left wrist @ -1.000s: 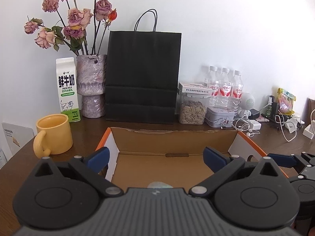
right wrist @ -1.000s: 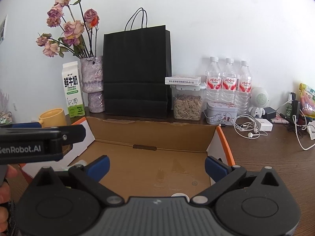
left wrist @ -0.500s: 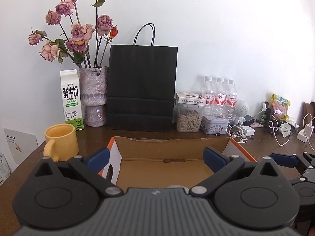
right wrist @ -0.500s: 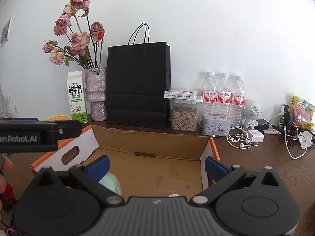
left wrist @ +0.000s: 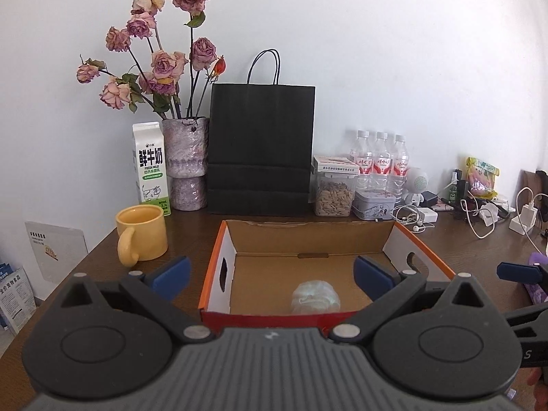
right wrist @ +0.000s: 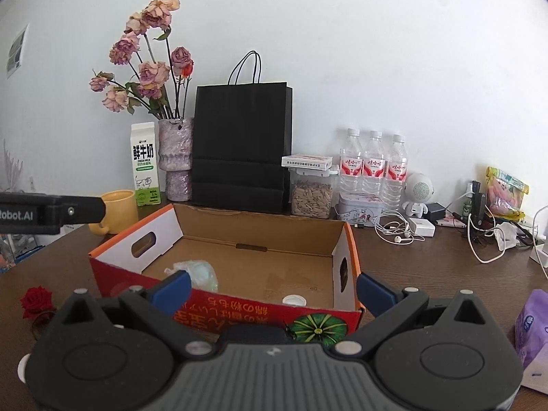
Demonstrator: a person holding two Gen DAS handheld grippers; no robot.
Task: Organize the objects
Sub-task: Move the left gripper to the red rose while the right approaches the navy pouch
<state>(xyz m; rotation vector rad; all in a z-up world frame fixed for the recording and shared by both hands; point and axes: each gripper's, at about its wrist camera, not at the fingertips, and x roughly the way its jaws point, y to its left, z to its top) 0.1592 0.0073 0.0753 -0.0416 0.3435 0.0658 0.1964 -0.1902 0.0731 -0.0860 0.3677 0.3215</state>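
Note:
An open cardboard box (left wrist: 424, 257) with orange rims sits on the brown table; it also shows in the right wrist view (right wrist: 352, 239). Inside lie a pale wrapped bundle (left wrist: 315, 296), also in the right wrist view (right wrist: 197, 270), and a white cap (right wrist: 294, 300). My left gripper (left wrist: 270, 270) is open and empty, held back from the box's near wall. My right gripper (right wrist: 272, 286) is open and empty in front of the box. A red rose (right wrist: 36, 301) lies on the table at the left. A purple tissue pack (right wrist: 532, 325) lies at the right.
Along the wall stand a yellow mug (left wrist: 142, 236), milk carton (left wrist: 150, 167), vase of dried roses (left wrist: 186, 162), black paper bag (left wrist: 260, 150), seed jar (left wrist: 334, 190), tin (left wrist: 375, 203), three water bottles (left wrist: 380, 161), and cables and chargers (left wrist: 479, 209).
Both grippers have drawn back and up from inside the box. The whole box, the bundle and the cap have come into view. Both stay open.

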